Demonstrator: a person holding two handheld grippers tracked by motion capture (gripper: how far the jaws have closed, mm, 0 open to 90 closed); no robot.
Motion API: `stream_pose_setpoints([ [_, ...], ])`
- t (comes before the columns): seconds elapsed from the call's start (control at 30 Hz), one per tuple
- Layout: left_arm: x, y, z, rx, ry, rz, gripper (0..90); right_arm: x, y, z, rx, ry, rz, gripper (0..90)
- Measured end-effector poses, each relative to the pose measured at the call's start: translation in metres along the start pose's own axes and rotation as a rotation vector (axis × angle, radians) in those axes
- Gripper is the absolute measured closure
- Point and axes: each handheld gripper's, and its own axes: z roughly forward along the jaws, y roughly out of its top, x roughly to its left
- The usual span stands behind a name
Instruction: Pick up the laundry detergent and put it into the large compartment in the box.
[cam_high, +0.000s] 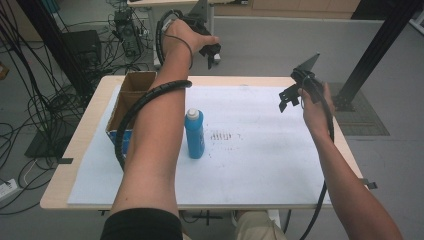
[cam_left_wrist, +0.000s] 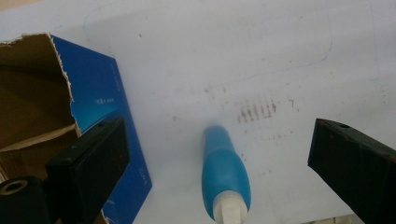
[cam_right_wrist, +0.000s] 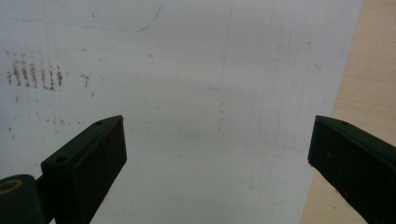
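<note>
Bottle (cam_high: 194, 133) upright on white sheet (cam_high: 260, 150) over bench (cam_high: 75, 165), just right of open cardboard box (cam_high: 131, 100), cap up, long axis vertical. Seen from left tongs' camera (cam_left_wrist: 219, 154) as blue body between the two black jaws, white cap toward lower edge, nearer the left-hand jaw than the other; no contact with either pad. Left tongs (cam_high: 212, 50) raised high past far edge of bench, well apart from bottle, jaws wide open, holding nothing. Right tongs (cam_high: 292, 97) held above right part of sheet, jaws likewise wide open and empty (cam_right_wrist: 217, 149); bare sheet and a strip of wooden bench edge beneath them. Bottle lies toward the person from left tongs and down, to the left of right tongs; left forearm passes directly above box and beside bottle. Judged: left hand better lined up on bottle, though a long descent needed; jaws to close across the body, not along it. Sheet marked with faint brown smudges (cam_high: 223, 135) right of bottle and a thin pen outline. Room: grey floor, cable tangle at left, black frame posts.
</note>
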Motion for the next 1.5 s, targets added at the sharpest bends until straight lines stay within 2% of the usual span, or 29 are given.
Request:
stream_pose_setpoints([
  [0.57, 0.001, -0.005, -0.002, 0.004, 0.002, 0.002, 6.0, 0.000, -0.002, -0.002, -0.002, -0.003, 0.000, 4.4],
  [1.5, -0.007, -0.042, -0.023, -0.005, 0.000, 0.050, 6.1, 0.007, -0.012, -0.005, -0.003, -0.004, -0.007, 4.4],
])
